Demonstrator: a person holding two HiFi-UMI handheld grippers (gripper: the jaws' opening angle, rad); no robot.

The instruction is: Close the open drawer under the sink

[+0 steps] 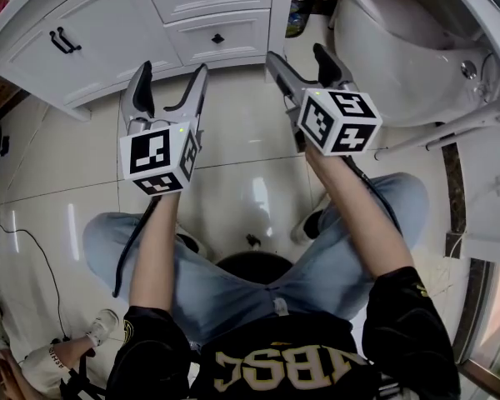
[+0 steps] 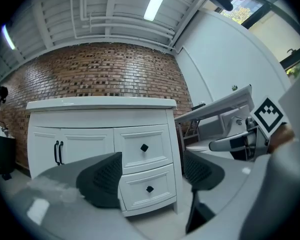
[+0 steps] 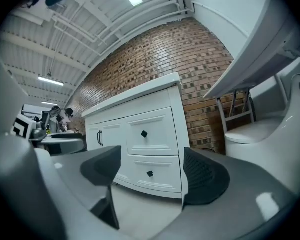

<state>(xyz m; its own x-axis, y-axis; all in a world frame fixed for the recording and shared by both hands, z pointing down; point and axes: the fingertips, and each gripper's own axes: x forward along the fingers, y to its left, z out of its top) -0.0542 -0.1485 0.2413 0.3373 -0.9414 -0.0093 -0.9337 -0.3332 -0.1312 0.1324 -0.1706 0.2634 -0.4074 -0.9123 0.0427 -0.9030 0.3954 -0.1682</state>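
The white vanity cabinet (image 1: 108,32) stands ahead of me with two drawers on its right side, each with a black knob. The upper drawer (image 2: 144,148) and the lower drawer (image 2: 149,189) both look about flush with the cabinet front; the right gripper view shows the lower drawer (image 3: 150,174) the same way. My left gripper (image 1: 172,77) is held level and open, well short of the drawers, with nothing between its pads. My right gripper (image 1: 297,57) hovers beside it, also open and empty. Both point toward the drawers.
A double door with black handles (image 1: 64,40) fills the cabinet's left side. A white toilet (image 1: 400,48) stands to the right, with a white folding frame (image 1: 450,132) near it. The person sits on a stool over a pale tiled floor (image 1: 233,140). A brick wall (image 2: 100,69) is behind.
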